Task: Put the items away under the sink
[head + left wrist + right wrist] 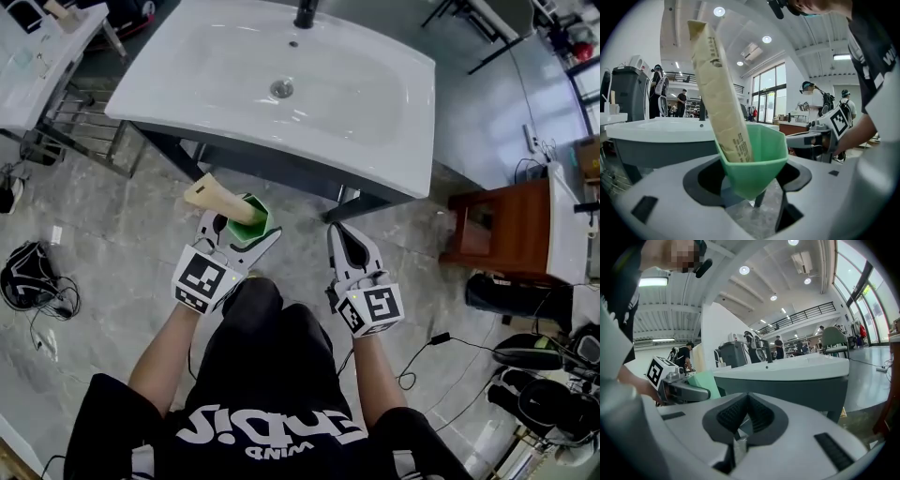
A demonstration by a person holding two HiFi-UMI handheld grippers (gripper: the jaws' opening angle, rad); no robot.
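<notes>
Head view: person is crouched in front of the sink (375, 159), which fills the upper centre of the frame. Both grippers are out ahead, just below the basin's front edge.

Left gripper (246, 230) has its jaws spread wide and clamped on a green cup (257, 220). They grip the tapered lower body, not the rim, which looks like the reason the cup rides upright. A beige tube (217, 199) stands loose in the cup and leans up and left in the frame against the rim. Nothing else holds the tube, so my read is the cup has to stay upright or the tube tips out.

Right gripper (345, 246) sits beside it at centre right, with jaws together and nothing between them. It's well clear of the cup, probably kept free to steady things or move something aside.

The cup and tube are in front of the sink, not under it yet. The basin hides most of the space below, and only dark frame legs show, so I can't tell if there's a shelf. Likely next step is going in low under the front edge. The risk is the tall tube catching the basin's underside.
</notes>
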